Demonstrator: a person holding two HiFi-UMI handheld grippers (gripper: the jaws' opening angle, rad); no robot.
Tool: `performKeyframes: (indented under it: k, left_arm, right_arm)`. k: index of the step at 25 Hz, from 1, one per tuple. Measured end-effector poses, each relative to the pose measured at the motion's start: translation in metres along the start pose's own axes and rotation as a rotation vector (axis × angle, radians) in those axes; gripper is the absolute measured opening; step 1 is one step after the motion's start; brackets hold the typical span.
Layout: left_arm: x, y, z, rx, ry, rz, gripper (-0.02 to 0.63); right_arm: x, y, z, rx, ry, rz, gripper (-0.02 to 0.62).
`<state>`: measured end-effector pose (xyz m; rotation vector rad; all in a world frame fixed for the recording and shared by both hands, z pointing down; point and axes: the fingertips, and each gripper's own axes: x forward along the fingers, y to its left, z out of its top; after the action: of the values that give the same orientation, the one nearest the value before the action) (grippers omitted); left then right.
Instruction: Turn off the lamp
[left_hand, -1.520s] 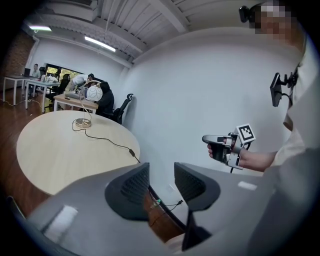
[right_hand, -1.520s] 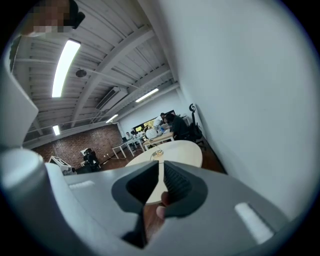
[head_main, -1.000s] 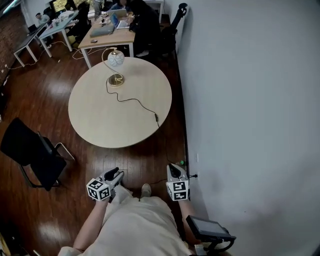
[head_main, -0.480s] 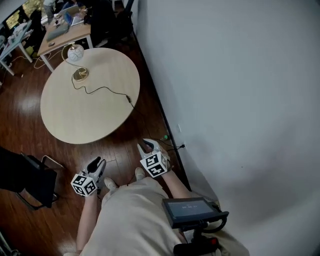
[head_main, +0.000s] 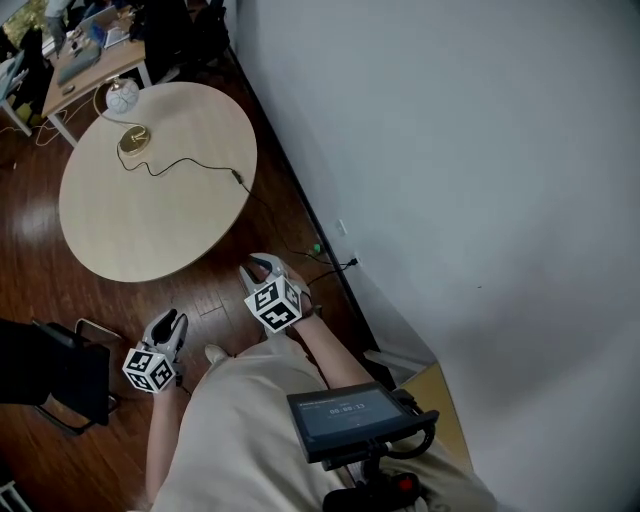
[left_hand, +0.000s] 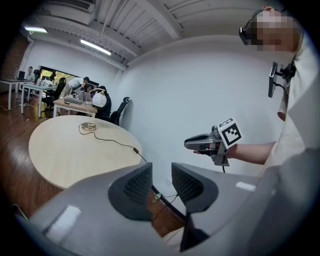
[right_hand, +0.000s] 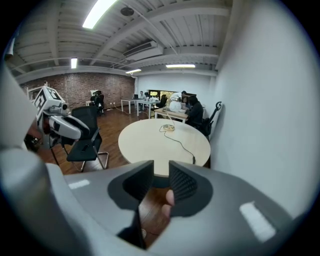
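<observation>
The lamp has a white globe (head_main: 122, 95) and a gold base (head_main: 133, 140). It stands at the far side of the round table (head_main: 140, 230). Its black cable runs to an inline switch (head_main: 238, 178) near the table's right edge. Both grippers hang over the floor, well short of the table. My left gripper (head_main: 172, 322) has its jaws closing, with nothing between them. My right gripper (head_main: 262, 265) has its jaws opening, also empty. The left gripper view has the lamp (left_hand: 99, 100) far beyond the jaws and the right gripper (left_hand: 200, 143) to the right. In the right gripper view the lamp (right_hand: 175, 106) is equally distant.
A white wall runs along the right, with a plug showing a green light (head_main: 318, 248) at its foot. A black chair (head_main: 45, 375) stands at the left on the wooden floor. Desks with seated people (head_main: 90, 50) lie beyond the table. A small screen (head_main: 345, 420) sits at my chest.
The head view has swung to the right, so the table now sits further up and left. Both grippers have shifted left in the picture, the right one higher than before.
</observation>
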<state>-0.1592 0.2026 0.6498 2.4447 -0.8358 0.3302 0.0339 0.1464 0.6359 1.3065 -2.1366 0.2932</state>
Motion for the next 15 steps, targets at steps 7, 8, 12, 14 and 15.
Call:
performKeyframes:
  k: [7, 8, 12, 14, 15]
  left_arm:
    - [-0.020, 0.011, -0.005, 0.009, 0.025, -0.029, 0.100]
    - [-0.022, 0.015, -0.006, 0.008, 0.026, -0.029, 0.100]
    - [-0.028, 0.032, -0.009, -0.013, 0.031, -0.021, 0.100]
    - [-0.029, 0.035, -0.014, -0.032, 0.039, -0.027, 0.100]
    - [-0.028, 0.036, -0.018, -0.042, 0.045, -0.032, 0.100]
  right_arm:
    - [0.008, 0.020, 0.005, 0.043, 0.006, -0.019, 0.095]
    - [0.010, 0.021, 0.004, 0.050, 0.009, -0.023, 0.095]
    - [0.019, 0.022, -0.003, 0.125, 0.007, -0.033, 0.095]
    - [0.021, 0.020, -0.015, 0.194, 0.010, -0.041, 0.095]
    - [0.020, 0.018, -0.024, 0.232, 0.019, -0.048, 0.095]
